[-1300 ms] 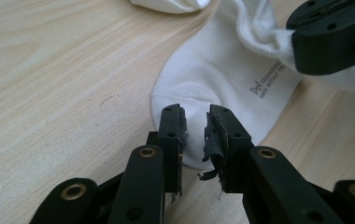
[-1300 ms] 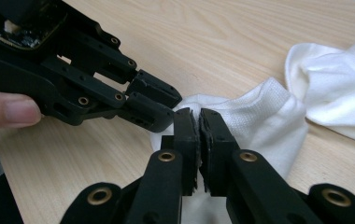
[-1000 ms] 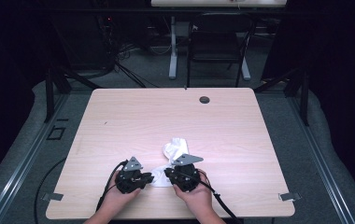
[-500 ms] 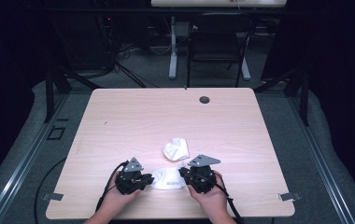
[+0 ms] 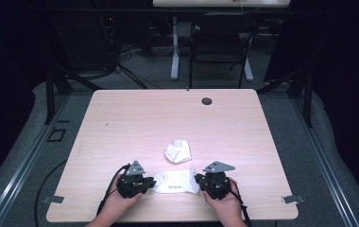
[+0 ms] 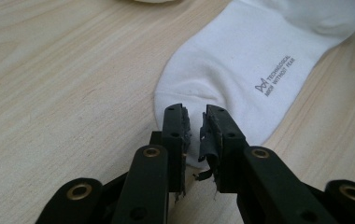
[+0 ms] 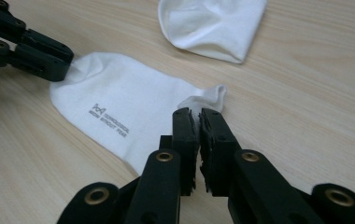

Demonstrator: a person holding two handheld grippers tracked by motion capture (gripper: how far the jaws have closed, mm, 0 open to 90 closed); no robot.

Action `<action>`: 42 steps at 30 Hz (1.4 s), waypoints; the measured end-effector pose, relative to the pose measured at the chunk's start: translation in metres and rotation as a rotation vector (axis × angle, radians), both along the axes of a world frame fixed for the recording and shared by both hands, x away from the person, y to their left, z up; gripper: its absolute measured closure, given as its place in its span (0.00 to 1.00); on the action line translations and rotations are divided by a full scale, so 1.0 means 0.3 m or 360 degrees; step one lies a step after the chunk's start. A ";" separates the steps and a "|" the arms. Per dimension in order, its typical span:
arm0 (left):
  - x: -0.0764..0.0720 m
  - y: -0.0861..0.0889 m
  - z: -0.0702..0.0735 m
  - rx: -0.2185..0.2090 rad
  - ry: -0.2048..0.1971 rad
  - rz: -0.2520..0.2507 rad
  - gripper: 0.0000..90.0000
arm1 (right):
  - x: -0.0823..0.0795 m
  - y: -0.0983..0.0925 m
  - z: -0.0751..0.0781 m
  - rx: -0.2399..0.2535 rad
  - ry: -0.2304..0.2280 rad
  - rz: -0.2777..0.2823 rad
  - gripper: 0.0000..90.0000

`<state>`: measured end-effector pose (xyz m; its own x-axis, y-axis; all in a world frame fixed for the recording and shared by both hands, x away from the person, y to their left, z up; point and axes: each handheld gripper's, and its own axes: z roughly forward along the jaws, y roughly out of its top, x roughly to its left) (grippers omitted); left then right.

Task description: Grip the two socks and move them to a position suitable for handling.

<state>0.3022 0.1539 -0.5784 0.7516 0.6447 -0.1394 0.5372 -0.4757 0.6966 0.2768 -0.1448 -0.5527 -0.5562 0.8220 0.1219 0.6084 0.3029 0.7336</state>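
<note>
A white sock (image 5: 175, 182) with small grey lettering lies flat near the table's front edge, stretched between both grippers. My left gripper (image 5: 149, 182) is shut on its toe end (image 6: 185, 93), with fabric pinched between the jaw tips (image 6: 194, 119). My right gripper (image 5: 198, 181) is shut on the opposite end, where the fabric bunches up at the jaw tips (image 7: 195, 115). The right gripper view shows the sock (image 7: 119, 107) running off to the left gripper (image 7: 63, 65). A second white sock (image 5: 178, 151) lies crumpled just beyond, apart from both grippers.
The light wooden table (image 5: 121, 118) carries a small black round cap (image 5: 207, 100) near its far edge. A dark chair (image 5: 220, 47) and desk legs stand on the floor behind the table. The crumpled sock (image 7: 213, 25) lies close ahead of the right jaws.
My right gripper has moved to the right along the front edge, drawing the sock out flat between the two grippers. The left gripper has stayed put.
</note>
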 end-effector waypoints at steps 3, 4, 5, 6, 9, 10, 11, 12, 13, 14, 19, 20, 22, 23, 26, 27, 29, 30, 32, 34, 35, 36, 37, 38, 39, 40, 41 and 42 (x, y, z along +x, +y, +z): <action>0.000 0.001 0.000 0.0000 0.0004 -0.0003 0.87 | 0.005 -0.017 -0.014 -0.0019 0.0027 -0.0027 0.95; 0.001 0.002 0.001 0.0001 0.0003 -0.0005 0.87 | 0.007 -0.021 -0.021 -0.0017 0.0040 -0.0041 0.94; 0.001 0.002 0.001 0.0001 0.0004 -0.0006 0.87 | 0.006 -0.025 -0.023 -0.0027 0.0066 -0.0056 0.94; 0.001 0.003 0.001 0.0003 0.0001 -0.0008 0.87 | 0.008 -0.032 -0.031 -0.0021 0.0068 -0.0068 0.94; 0.002 0.004 0.001 0.0003 0.0002 -0.0012 0.87 | 0.003 -0.039 -0.030 -0.0029 0.0048 -0.0098 0.90; 0.001 0.004 0.001 0.0000 0.0005 -0.0010 0.87 | 0.000 -0.040 -0.023 -0.0041 0.0030 -0.0104 0.90; 0.002 0.004 0.001 -0.0001 0.0007 -0.0010 0.87 | -0.003 -0.039 -0.017 -0.0034 -0.0011 -0.0106 0.89; 0.002 0.004 0.001 -0.0002 0.0008 -0.0009 0.87 | -0.007 -0.035 -0.009 -0.0027 -0.0039 -0.0104 0.89; 0.002 0.005 0.002 -0.0001 0.0012 -0.0012 0.86 | -0.009 -0.032 -0.003 -0.0023 -0.0069 -0.0084 0.89; 0.002 0.005 0.003 0.0000 0.0013 -0.0010 0.85 | -0.009 -0.019 0.005 -0.0012 -0.0100 -0.0006 0.88; 0.006 0.018 0.030 -0.0095 -0.0036 0.0024 0.84 | 0.005 0.013 -0.010 -0.0056 -0.0098 0.0106 0.88; 0.009 0.021 0.031 -0.0109 -0.0034 0.0026 0.84 | 0.011 0.019 -0.018 -0.0068 -0.0088 0.0105 0.88; 0.012 0.021 0.030 -0.0110 -0.0033 0.0036 0.84 | 0.023 0.024 -0.032 -0.0081 -0.0065 0.0103 0.88; 0.015 0.019 0.026 -0.0113 -0.0026 0.0038 0.84 | 0.029 0.024 -0.038 -0.0092 -0.0059 0.0106 0.88; 0.018 0.012 0.014 -0.0141 0.0014 0.0042 0.83 | 0.038 0.025 -0.056 -0.0102 -0.0017 0.0090 0.88; 0.018 0.009 0.011 -0.0134 0.0028 0.0036 0.82 | 0.040 0.023 -0.060 -0.0126 -0.0001 0.0093 0.88; 0.014 0.000 0.005 -0.0089 0.0016 0.0016 0.81 | 0.041 0.023 -0.074 -0.0107 0.0024 0.0087 0.88; 0.011 -0.007 0.001 -0.0060 0.0018 0.0006 0.81 | 0.042 0.022 -0.078 -0.0114 0.0028 0.0085 0.89; 0.009 -0.011 -0.002 -0.0031 -0.0003 -0.0005 0.81 | 0.044 0.019 -0.078 -0.0109 0.0034 0.0086 0.89; 0.009 -0.011 -0.003 -0.0028 -0.0004 -0.0011 0.81 | 0.043 0.019 -0.079 -0.0103 0.0035 0.0080 0.89; 0.009 -0.010 -0.003 -0.0023 -0.0006 -0.0015 0.81 | 0.043 0.018 -0.080 -0.0102 0.0037 0.0084 0.89; 0.009 -0.010 -0.003 -0.0021 -0.0011 -0.0017 0.82 | 0.043 0.016 -0.081 -0.0105 0.0032 0.0088 0.89; 0.009 -0.008 -0.002 -0.0011 -0.0017 -0.0024 0.82 | 0.040 0.016 -0.080 -0.0107 0.0042 0.0081 0.89; 0.008 -0.008 -0.001 -0.0002 -0.0018 -0.0029 0.82 | 0.038 0.015 -0.081 -0.0112 0.0037 0.0081 0.90; 0.007 -0.008 -0.001 0.0001 -0.0018 -0.0030 0.82 | 0.035 0.015 -0.080 -0.0118 0.0044 0.0086 0.90; 0.006 -0.008 0.000 0.0011 -0.0021 -0.0037 0.82 | 0.034 0.013 -0.080 -0.0125 0.0035 0.0090 0.90; 0.004 -0.009 0.001 0.0014 -0.0021 -0.0034 0.82 | 0.029 0.012 -0.080 -0.0120 0.0044 0.0082 0.90; 0.002 -0.009 0.001 0.0013 -0.0017 -0.0035 0.82 | 0.026 0.010 -0.080 -0.0123 0.0045 0.0083 0.90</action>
<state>0.3027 0.1511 -0.5781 0.7669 0.6292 -0.1262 0.5193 -0.4930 0.6980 0.2847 -0.1418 -0.5767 -0.5958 0.7996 0.0757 0.6103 0.3895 0.6898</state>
